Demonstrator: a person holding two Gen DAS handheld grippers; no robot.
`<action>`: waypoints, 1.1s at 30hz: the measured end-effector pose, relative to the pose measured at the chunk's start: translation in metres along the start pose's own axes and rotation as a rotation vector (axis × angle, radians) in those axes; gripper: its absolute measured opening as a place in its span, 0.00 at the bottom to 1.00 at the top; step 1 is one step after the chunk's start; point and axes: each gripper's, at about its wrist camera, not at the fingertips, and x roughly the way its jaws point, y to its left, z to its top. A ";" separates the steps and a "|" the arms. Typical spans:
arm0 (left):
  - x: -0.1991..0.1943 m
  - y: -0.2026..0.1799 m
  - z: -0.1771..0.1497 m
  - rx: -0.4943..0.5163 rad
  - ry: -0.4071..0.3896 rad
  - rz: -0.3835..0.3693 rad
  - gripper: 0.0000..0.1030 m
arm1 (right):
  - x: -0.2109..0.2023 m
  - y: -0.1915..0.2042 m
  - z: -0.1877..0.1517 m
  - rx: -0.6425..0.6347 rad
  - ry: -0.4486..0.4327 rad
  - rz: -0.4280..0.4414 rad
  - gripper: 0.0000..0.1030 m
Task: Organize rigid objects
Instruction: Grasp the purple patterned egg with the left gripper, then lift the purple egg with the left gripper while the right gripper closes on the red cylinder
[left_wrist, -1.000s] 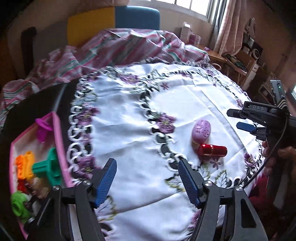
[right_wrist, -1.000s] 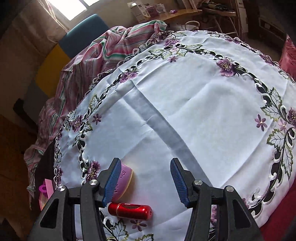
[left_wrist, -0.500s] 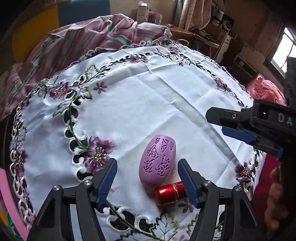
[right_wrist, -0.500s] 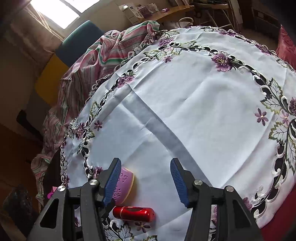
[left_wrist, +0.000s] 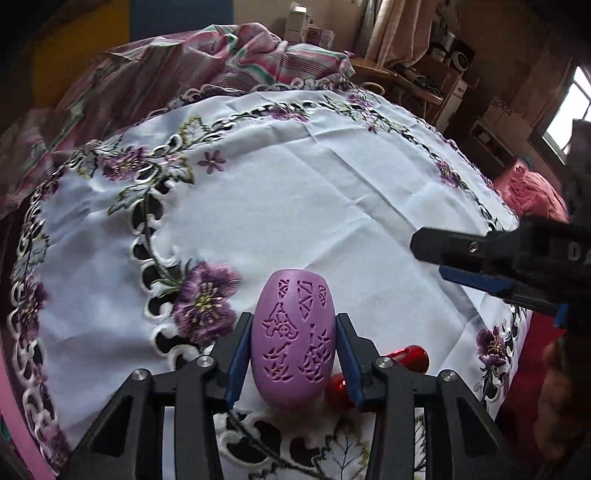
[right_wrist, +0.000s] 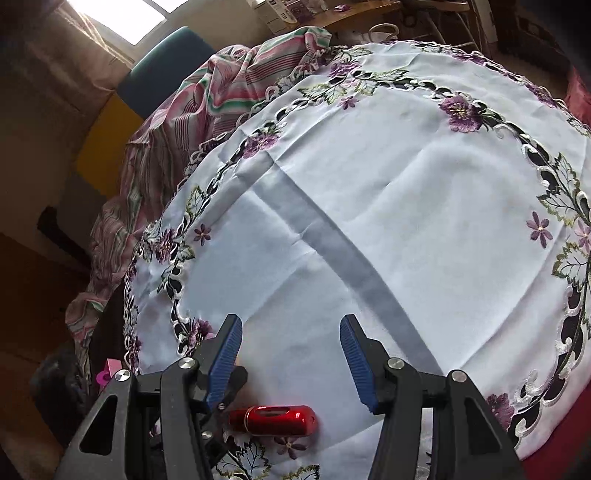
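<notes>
Closing, left claw (left_wrist: 293, 354) grips purple egg (left_wrist: 293, 339) on embroidered tablecloth (left_wrist: 295, 192); right claw (right_wrist: 291, 354) wide.

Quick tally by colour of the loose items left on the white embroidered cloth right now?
Purple: 1, the carved egg-shaped piece, between the pads of the left tongs, which have just been closing.
Red: 1, the shiny cylinder, lying flat on the cloth.
Total: 2

Left tool (left_wrist: 293, 354) closing; right tool (right_wrist: 291, 360) agape
</notes>
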 end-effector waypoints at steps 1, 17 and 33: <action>-0.008 0.005 -0.004 -0.013 -0.012 0.005 0.43 | 0.004 0.004 -0.002 -0.020 0.022 -0.001 0.54; -0.079 0.052 -0.071 -0.211 -0.082 0.032 0.43 | 0.035 0.035 -0.025 -0.231 0.167 -0.089 0.82; -0.134 0.068 -0.117 -0.277 -0.155 0.032 0.43 | 0.059 0.057 -0.019 -0.350 0.108 -0.241 0.83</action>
